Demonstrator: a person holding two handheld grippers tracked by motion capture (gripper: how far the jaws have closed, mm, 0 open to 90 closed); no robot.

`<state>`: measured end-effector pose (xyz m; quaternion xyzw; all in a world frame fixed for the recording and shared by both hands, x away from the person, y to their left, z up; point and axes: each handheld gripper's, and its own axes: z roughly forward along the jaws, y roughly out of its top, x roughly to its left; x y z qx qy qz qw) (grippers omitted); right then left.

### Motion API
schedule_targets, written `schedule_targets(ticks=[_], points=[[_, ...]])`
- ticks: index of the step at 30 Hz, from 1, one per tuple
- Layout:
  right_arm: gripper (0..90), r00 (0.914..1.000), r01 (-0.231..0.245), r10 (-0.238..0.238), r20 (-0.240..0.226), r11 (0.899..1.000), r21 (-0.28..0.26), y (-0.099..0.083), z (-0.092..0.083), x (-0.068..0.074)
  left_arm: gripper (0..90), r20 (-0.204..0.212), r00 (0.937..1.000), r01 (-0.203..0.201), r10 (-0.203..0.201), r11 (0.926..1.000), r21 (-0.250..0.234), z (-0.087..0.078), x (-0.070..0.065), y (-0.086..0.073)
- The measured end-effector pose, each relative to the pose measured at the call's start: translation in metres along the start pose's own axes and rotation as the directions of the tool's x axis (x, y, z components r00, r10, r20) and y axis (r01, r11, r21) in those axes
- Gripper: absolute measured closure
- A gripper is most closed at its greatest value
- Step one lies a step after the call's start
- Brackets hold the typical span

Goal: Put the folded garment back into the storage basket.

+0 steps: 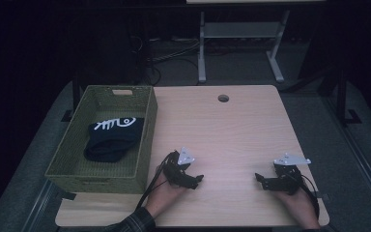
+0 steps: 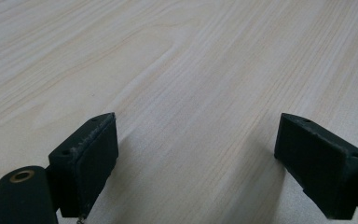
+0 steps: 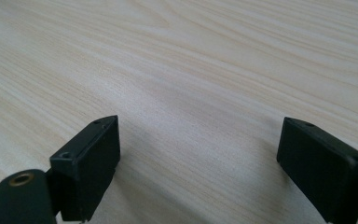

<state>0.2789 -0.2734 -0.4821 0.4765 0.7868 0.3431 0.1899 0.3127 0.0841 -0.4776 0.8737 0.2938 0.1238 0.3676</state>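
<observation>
Wood-grained and pale, one table (image 1: 232,125) is carrying one green woven basket (image 1: 72,159) at its left edge, and one dark folded garment (image 1: 111,137) with a white print is lying inside that basket — well apart from both tools. Two grippers are resting low over the bare wood near the person's side: the left gripper (image 1: 197,180) is sitting just right of the basket, the right gripper (image 1: 261,180) across from it, tips pointing toward each other. Each pair of jaws is standing wide apart with nothing between them — both released, as the two gripper views are showing.
</observation>
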Motion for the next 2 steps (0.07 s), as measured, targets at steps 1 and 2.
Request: schedule_targets(ticks=[1, 2], points=[[12.8, 1.0000, 0.000, 0.000, 0.000, 1.000, 0.000, 0.0000, 0.0000, 0.0000, 12.9, 0.000, 1.0000, 0.000, 0.000, 1.0000, 0.000, 0.0000, 0.0000, 0.0000], [12.8, 1.0000, 0.001, -0.001, 0.000, 1.000, 0.000, 0.0000, 0.0000, -0.0001, 12.9, 0.000, 1.0000, 0.000, 0.000, 1.0000, 0.000, 0.0000, 0.0000, 0.0000]])
